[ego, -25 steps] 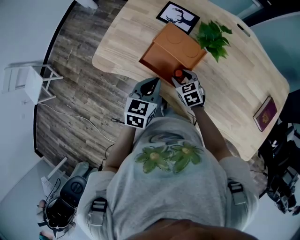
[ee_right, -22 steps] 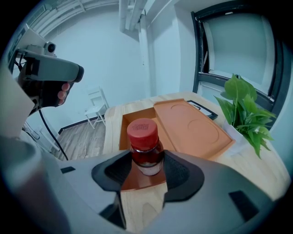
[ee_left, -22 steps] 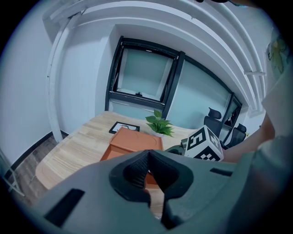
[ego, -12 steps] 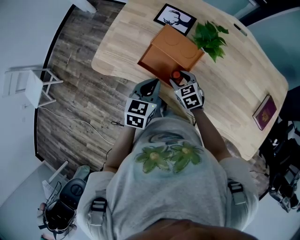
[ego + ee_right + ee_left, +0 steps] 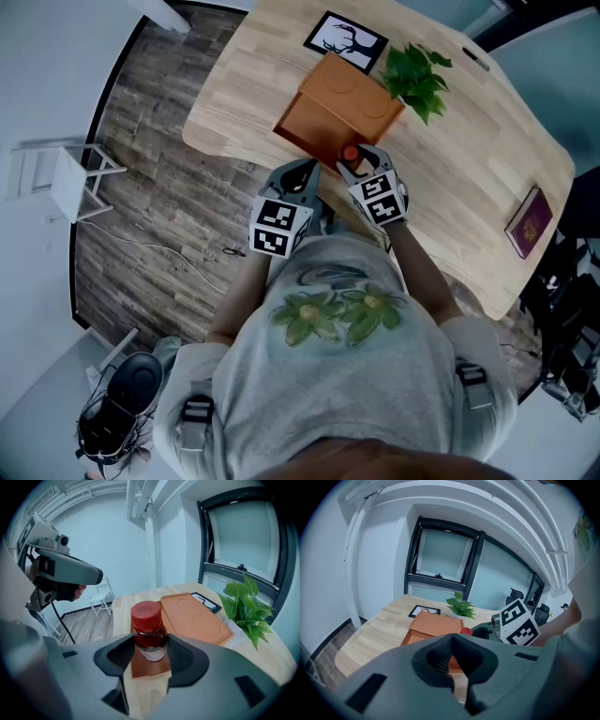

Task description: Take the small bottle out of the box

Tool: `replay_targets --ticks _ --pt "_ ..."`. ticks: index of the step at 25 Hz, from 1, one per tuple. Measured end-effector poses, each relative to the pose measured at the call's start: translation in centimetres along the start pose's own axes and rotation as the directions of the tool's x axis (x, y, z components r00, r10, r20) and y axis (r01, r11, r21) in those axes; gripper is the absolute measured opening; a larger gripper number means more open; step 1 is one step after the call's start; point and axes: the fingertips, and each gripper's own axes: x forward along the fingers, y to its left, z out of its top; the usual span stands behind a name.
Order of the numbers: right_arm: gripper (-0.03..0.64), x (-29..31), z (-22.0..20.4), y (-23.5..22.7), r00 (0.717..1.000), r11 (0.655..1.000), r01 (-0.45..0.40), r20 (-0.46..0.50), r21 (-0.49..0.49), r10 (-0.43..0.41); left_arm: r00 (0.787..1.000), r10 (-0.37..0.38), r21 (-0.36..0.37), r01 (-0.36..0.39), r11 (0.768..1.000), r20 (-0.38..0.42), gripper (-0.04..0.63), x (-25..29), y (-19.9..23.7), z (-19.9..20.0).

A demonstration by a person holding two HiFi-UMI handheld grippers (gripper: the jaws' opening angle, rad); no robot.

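Right gripper [image 5: 149,662] clamps red-capped bottle [image 5: 149,631] above open orange box [image 5: 339,105] on table [image 5: 469,173]; left gripper [image 5: 452,662], jaws closed, empty, hangs near table edge.

Light is cool, even and bluish in all 3 views, with soft, faint shadows. The window [image 5: 440,559] glows pale behind the table [image 5: 253,84]. Both gripper views are fisheye, bent and black at the corners. Their near foreground is dim and soft, while the bottle [image 5: 149,632] is sharp. The head view bends at its edges.
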Motion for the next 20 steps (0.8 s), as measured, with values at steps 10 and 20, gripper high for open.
replay_targets --ticks 10,20 --pt "0.213 -1.5 1.2 0.5 0.999 1.0 -0.002 0.041 -0.007 0.002 1.0 -0.007 0.016 0.007 1.0 0.002 0.008 0.1 -0.3 0.1" --pt "0.213 -3.4 2.4 1.1 0.997 1.0 -0.007 0.082 0.001 0.007 1.0 -0.009 0.039 0.009 0.999 -0.003 0.008 0.2 -0.5 0.0"
